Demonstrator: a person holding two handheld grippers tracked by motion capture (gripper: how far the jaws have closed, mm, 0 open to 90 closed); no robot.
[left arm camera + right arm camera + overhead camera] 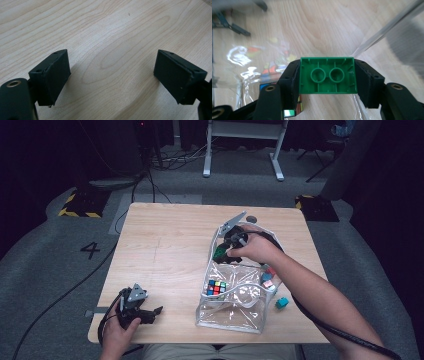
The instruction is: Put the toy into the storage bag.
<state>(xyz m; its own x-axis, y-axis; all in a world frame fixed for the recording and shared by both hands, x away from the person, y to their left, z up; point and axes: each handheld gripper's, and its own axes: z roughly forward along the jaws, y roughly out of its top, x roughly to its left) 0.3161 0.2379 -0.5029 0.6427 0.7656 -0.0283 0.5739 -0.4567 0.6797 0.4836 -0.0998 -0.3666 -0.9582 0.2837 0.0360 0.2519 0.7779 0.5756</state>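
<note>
Right gripper (325, 77) clamped on a green brick (327, 75), poised over the mouth of the clear pouch (235, 312). Puzzle cube (216, 287) and small blocks already inside; teal block (282, 303) waiting outside. Left gripper (111, 75) spread wide, idle on worktop (165, 245).

The right hand-held gripper (327, 82) clamps a green building brick (327, 75), hollow underside showing, above the wooden table (324, 30).
</note>
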